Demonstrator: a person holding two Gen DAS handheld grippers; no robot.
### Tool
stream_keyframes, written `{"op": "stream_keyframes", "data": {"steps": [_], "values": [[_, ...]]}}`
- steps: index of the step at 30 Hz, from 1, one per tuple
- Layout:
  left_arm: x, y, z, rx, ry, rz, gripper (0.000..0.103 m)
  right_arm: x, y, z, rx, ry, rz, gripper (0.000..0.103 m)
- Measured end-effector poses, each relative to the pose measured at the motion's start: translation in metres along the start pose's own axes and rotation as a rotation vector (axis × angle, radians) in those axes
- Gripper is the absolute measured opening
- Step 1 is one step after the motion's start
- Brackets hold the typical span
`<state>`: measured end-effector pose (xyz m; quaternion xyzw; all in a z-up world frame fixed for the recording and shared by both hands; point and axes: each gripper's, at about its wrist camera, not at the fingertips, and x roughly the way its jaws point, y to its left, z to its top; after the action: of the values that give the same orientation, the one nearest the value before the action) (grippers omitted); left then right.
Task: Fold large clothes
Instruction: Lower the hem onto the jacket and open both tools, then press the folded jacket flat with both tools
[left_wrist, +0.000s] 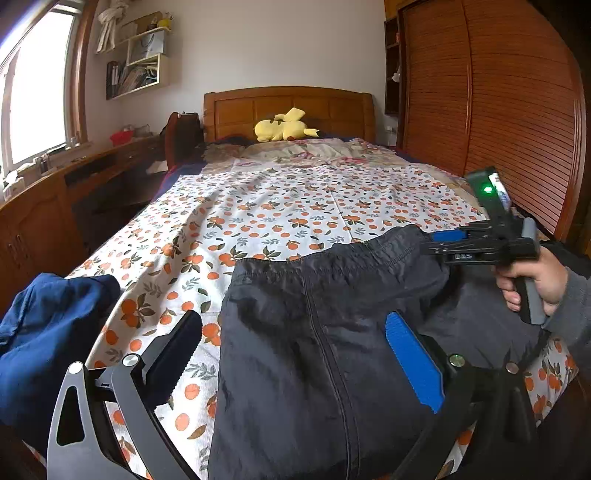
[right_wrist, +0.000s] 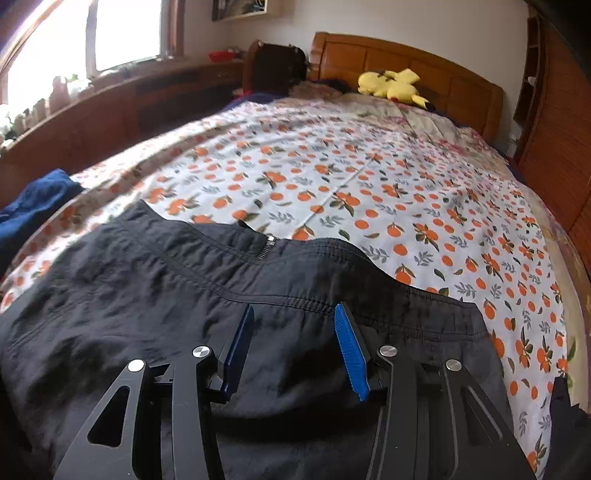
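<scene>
Hovering agape over dark jacket (left_wrist: 325, 332), left gripper (left_wrist: 291, 354); right gripper (right_wrist: 293, 347) at three o'clock, part-open, unclamped, ready for hem.

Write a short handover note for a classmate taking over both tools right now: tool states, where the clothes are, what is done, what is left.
Left tool: wide open over the dark zipped garment, gripping nothing.
Right tool: open over the garment's far edge, gripping nothing.
Clothes: the dark garment lies spread on the orange-print sheet; a blue garment is bunched at the bed's left edge.
Done: dark garment laid out.
Left: fold it, then probably the blue one.
</scene>
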<state>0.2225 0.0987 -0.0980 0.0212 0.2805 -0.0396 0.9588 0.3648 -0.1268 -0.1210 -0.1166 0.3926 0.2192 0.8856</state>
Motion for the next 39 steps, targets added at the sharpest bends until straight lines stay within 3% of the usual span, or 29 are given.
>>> {"op": "stream_keyframes", "data": {"steps": [8, 15, 19, 23, 26, 28, 29, 33, 39], "values": [[0.000, 0.004, -0.007, -0.006, 0.007, -0.008, 0.100, 0.026, -0.006, 0.002, 0.009, 0.070, -0.022, 0.042], [0.000, 0.005, -0.010, -0.012, 0.009, -0.016, 0.100, 0.031, -0.004, 0.009, -0.007, 0.043, -0.033, 0.013], [0.003, 0.003, -0.009, -0.013, 0.011, -0.022, 0.100, 0.042, -0.004, 0.017, 0.003, 0.046, -0.054, 0.009], [0.005, -0.001, -0.010, -0.012, 0.017, -0.027, 0.100, 0.058, -0.009, 0.024, 0.015, 0.070, -0.080, 0.009], [0.006, -0.004, -0.011, -0.009, 0.020, -0.030, 0.100, 0.059, -0.013, 0.025, 0.032, 0.076, -0.078, 0.015], [0.005, -0.007, -0.011, -0.005, 0.021, -0.030, 0.100, 0.053, -0.016, 0.023, 0.038, 0.068, -0.075, 0.034], [0.004, -0.009, -0.012, -0.004, 0.021, -0.032, 0.100, 0.048, -0.017, 0.021, 0.038, 0.062, -0.081, 0.037], [0.003, -0.017, -0.014, 0.003, 0.024, -0.038, 0.100, 0.013, -0.027, 0.004, 0.035, 0.028, -0.044, 0.038], [0.002, -0.038, -0.022, 0.026, 0.037, -0.055, 0.100, -0.052, -0.046, -0.047, 0.026, -0.004, -0.037, 0.038]]}}
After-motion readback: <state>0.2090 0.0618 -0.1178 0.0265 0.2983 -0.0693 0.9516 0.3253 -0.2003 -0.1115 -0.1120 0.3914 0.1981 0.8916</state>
